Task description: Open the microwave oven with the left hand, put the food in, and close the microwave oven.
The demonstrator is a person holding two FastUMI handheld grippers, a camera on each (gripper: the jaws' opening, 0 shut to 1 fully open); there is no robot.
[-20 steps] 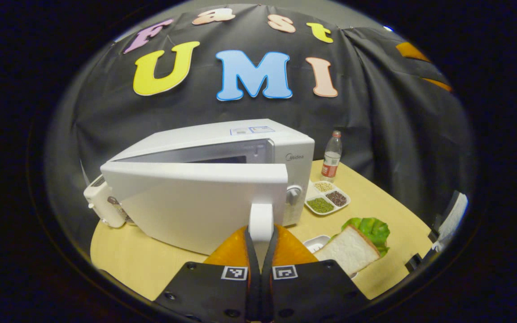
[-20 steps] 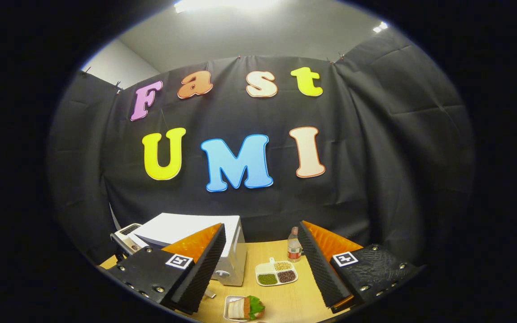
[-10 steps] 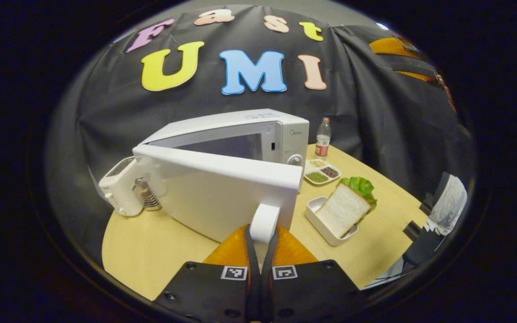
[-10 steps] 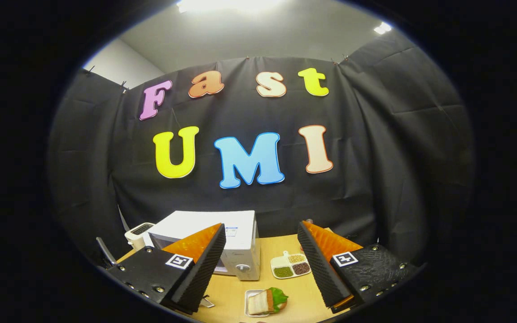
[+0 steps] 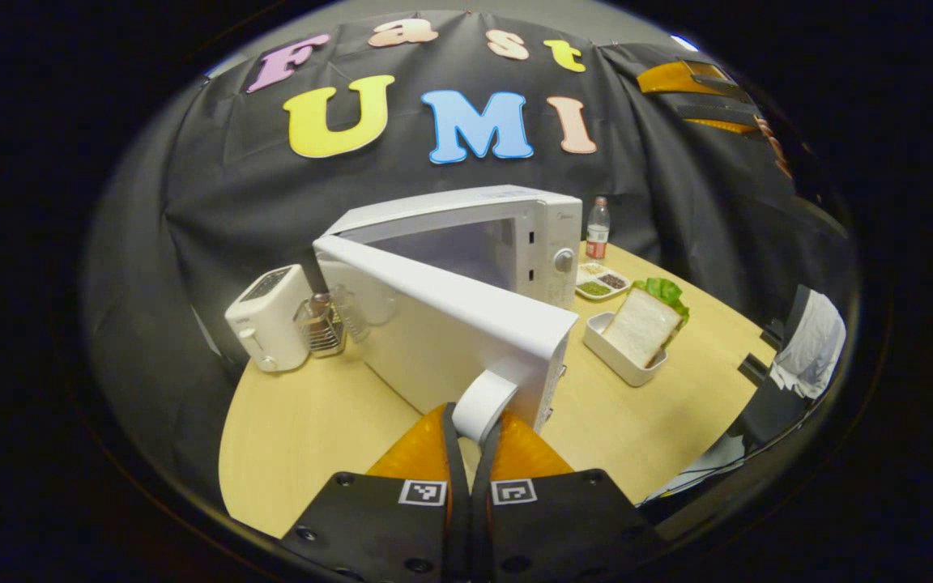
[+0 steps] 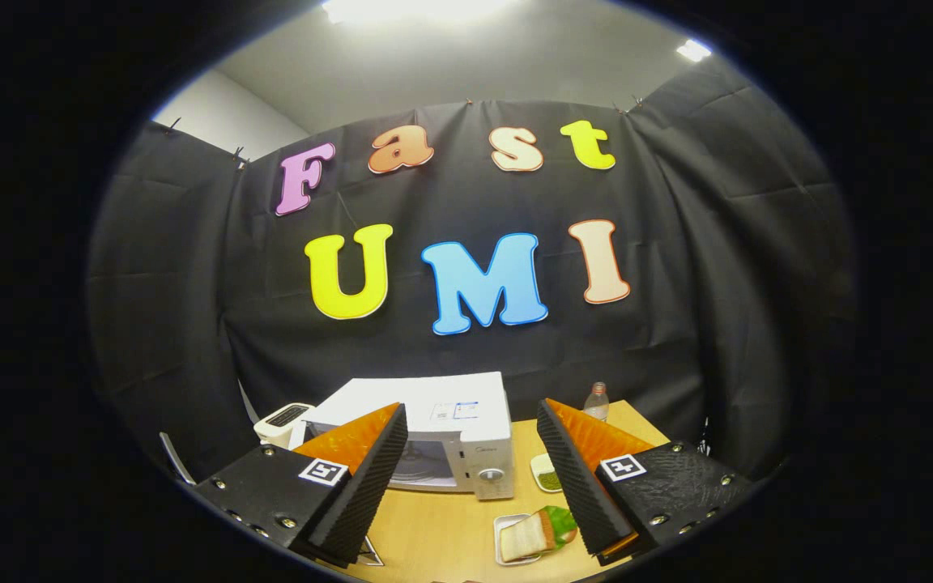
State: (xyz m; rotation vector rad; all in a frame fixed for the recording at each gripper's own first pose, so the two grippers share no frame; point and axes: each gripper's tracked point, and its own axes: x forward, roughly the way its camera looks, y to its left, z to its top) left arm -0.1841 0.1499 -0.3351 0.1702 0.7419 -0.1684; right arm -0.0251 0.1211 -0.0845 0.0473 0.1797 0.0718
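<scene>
I see the counter carrying the microwave oven at about 12 o'clock in the left gripper view. Its door stands swung out toward my camera, the cavity open behind it. My left gripper is clenched on the door handle, which sits right between the jaws at 6 o'clock, both fingers pressing on it.

A toaster stands at 9 o'clock, left of the door, with a small wire rack just beside it.

The food, a sandwich of bread and lettuce, leans in a white dish at 3 o'clock, right of the oven and well apart from the left jaws. Beyond it lie a divided tray and a bottle.

In the right gripper view, my right gripper hangs above the counter with jaws released and spread wide, holding nothing. The sandwich lies low between them, nearer the right finger, at 5 o'clock.
</scene>
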